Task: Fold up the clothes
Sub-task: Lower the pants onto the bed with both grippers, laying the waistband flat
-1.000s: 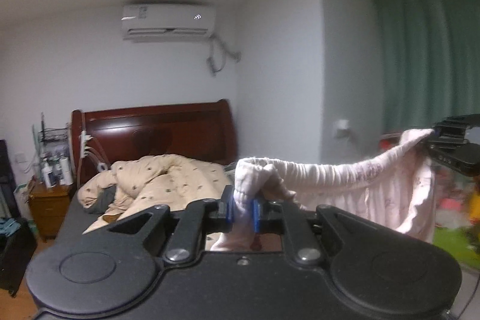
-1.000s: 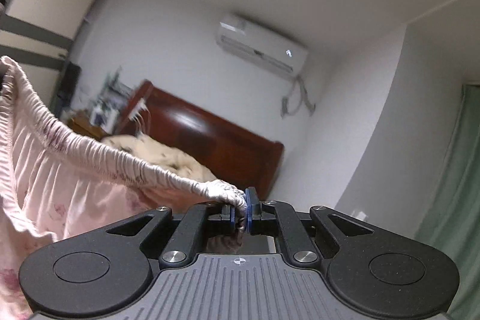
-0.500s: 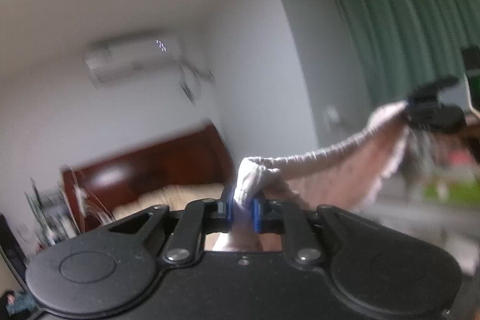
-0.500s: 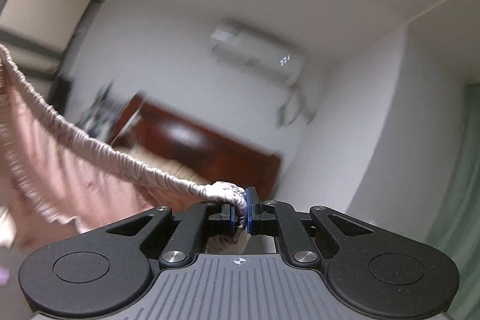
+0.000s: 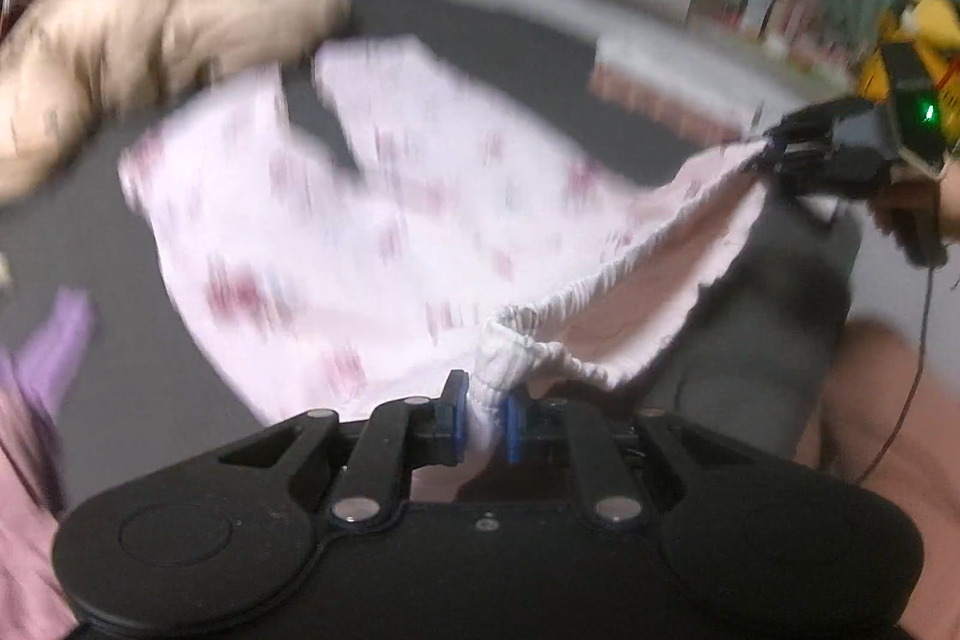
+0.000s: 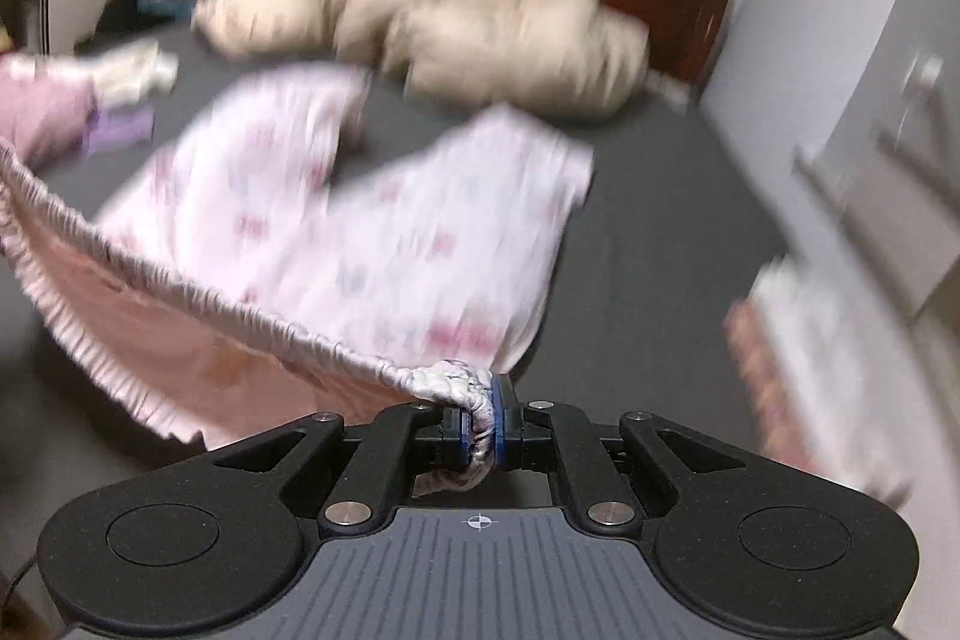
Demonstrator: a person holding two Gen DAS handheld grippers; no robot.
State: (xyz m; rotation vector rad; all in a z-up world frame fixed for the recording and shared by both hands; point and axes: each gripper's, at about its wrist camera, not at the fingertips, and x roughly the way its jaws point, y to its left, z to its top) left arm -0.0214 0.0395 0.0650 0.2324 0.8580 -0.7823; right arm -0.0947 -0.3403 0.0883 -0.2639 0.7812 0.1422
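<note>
While the pink floral trousers (image 5: 384,232) are spread ahead of both grippers, their two legs lie out over the dark bed (image 6: 660,244), and the elastic waistband (image 6: 198,298) is stretched taut between the two grip points. The left gripper (image 5: 480,415) is clamped narrow on one bunched end of the waistband; the right gripper (image 6: 480,418) is pinched nearly closed on the other end. Both views are motion-blurred, so exactly how much of the legs rests flat cannot be told.

Beyond the trouser legs sits a crumpled beige duvet (image 6: 456,16) — just past the cuffs. To the left of the left gripper lie a purple garment (image 5: 54,346) and other pink clothing.

Risks from this state, as a judgement:
- Uneven lowering of the waistband would skew the legs and set a crooked fold line.
- The thin pinch on the right could slip off the gathered elastic under tension.
- A cuff may catch the duvet edge — creasing the fabric.
</note>
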